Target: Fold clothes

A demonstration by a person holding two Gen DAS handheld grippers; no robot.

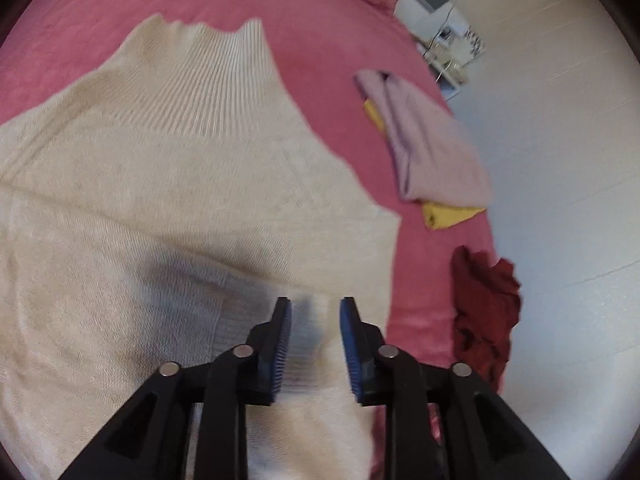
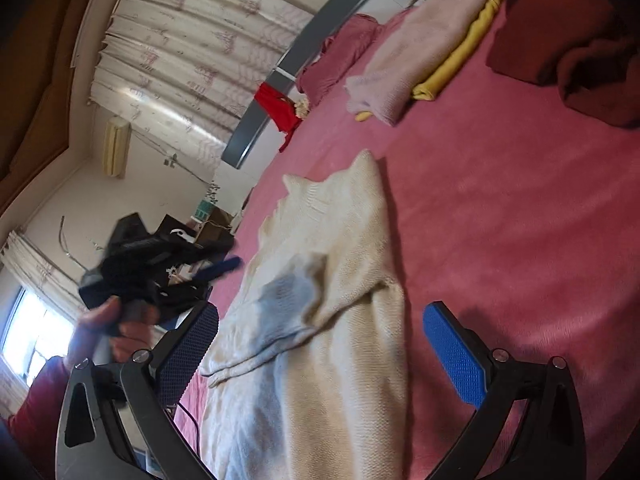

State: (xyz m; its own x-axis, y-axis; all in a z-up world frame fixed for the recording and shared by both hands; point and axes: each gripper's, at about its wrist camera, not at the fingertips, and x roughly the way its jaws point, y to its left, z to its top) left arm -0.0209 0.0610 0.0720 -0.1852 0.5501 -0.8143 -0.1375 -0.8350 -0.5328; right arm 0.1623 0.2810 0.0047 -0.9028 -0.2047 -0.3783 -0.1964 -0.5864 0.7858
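Note:
A cream knit turtleneck sweater (image 1: pixel 168 184) lies spread on the pink bed cover (image 1: pixel 328 92), ribbed collar pointing away. My left gripper (image 1: pixel 315 308) hovers over its lower part, fingers apart with nothing between them. In the right wrist view the sweater (image 2: pixel 320 300) lies partly folded, one sleeve laid over the body. My right gripper (image 2: pixel 322 314) is wide open just above it, empty. The left gripper (image 2: pixel 160 268) shows there, blurred, held in a hand at the bed's left side.
A folded pale pink garment (image 1: pixel 428 144) lies on a yellow one (image 1: pixel 448 214) near the bed's right edge, with a crumpled dark red garment (image 1: pixel 484 308) beside them. White floor (image 1: pixel 560 160) lies beyond the edge. Curtains (image 2: pixel 180 52) and a grey headboard (image 2: pixel 296 60) stand behind.

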